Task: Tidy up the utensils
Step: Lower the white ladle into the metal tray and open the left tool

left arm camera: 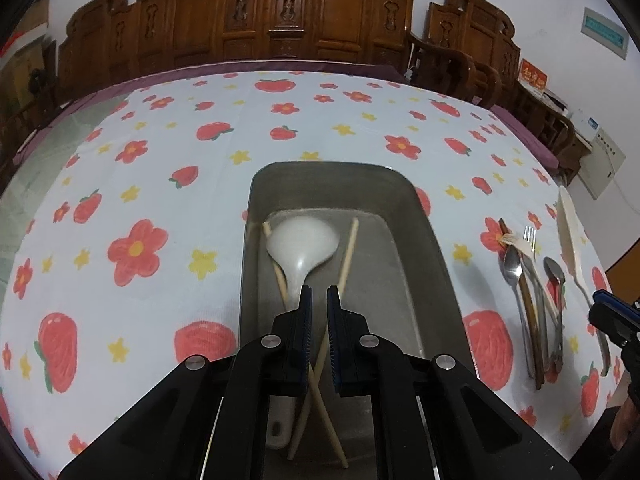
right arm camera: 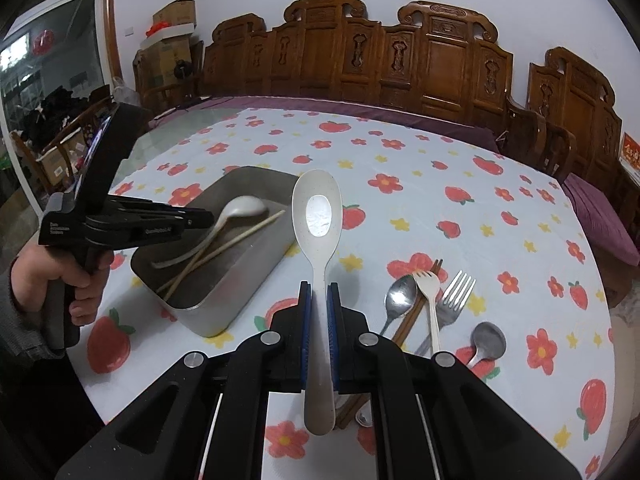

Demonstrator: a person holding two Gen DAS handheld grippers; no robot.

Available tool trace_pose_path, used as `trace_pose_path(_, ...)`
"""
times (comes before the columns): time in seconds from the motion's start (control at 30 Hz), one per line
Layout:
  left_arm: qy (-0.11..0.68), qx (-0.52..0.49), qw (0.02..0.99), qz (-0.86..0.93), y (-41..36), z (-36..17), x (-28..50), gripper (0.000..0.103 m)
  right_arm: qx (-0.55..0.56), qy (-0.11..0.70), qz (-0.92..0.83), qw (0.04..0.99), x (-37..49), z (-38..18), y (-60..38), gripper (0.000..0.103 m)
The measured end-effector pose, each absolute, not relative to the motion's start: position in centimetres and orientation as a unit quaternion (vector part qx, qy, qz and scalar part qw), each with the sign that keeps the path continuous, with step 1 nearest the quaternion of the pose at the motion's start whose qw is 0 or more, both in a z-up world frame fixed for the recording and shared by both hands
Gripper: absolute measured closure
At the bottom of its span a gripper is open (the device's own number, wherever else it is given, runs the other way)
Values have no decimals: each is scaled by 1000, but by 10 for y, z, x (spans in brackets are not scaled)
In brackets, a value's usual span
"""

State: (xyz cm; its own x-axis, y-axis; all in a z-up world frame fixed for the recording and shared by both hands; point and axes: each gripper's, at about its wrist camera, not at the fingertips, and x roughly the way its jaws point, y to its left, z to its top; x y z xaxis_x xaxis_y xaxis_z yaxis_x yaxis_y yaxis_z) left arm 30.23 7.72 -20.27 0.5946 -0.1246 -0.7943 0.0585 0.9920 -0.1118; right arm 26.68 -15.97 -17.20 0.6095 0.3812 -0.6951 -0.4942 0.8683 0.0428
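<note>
right hand-held gripper (right arm camera: 319, 292) grips rice paddle (right arm camera: 317, 216) beside metal tray (right arm camera: 224, 320).

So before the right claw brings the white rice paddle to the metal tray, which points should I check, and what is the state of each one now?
1. Right claw grips the rice paddle on its handle: ok, both pads touch it.
2. Paddle is lifted off the table: ok, its head stands above the cloth.
3. Metal tray has room: ok, it holds only a white ladle and chopsticks.
4. Path to the tray is free: not ok, the left claw hangs over the tray.
5. Left claw is empty: ok, its pads stand apart over the ladle handle, gripping nothing.
6. Other utensils remain: ok, spoons, a metal fork and more lie on the cloth.
</note>
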Motion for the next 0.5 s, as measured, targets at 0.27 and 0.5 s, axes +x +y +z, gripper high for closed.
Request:
trace_pose_path(0.27,421,-44,905,-49,94,-178,293,96,-64,370,262,889,270,-166,-132,94)
trace_pose_path(0.5,401,-39,914,-37,115,-158,285,95,-66,377,280,881,275,-164,-100,94)
